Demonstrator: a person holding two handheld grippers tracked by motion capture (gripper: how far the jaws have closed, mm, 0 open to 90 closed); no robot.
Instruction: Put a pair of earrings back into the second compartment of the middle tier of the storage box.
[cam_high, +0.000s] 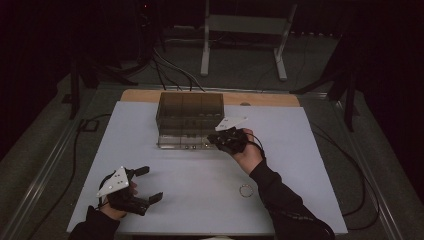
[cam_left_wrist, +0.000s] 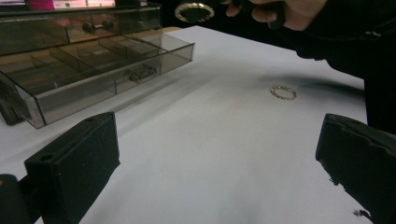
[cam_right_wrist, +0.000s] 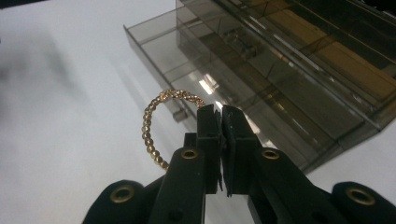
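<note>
Item: jewellery sorting at a white desk (cam_high: 300, 165). Two bracelets, beaded and gold-coloured: one pinched by its rim in the right tool (cam_right_wrist: 219, 116), whose jaws are together on it, so that this bracelet (cam_right_wrist: 152, 126) hangs out to the side, held above the front of the organiser; the second bracelet (cam_high: 245, 190) lies flat on the desk near the person's right forearm, well apart from the box. One organiser (cam_high: 189, 117), smoked clear plastic, with a drawer (cam_right_wrist: 187, 60) pulled out and divided into compartments; a small item, possibly another piece of jewellery, seems to lie in one compartment, though the dim light makes this uncertain. Two tools: the left tool (cam_high: 149, 184) rests at the near left of the desk, jaws wide apart, holding nothing. Step in hand, by judgement: carrying the held bracelet to the open drawer. Next move calls for bringing it over a free compartment, lowering it within the walls, then parting the jaws so it drops flat.
</note>
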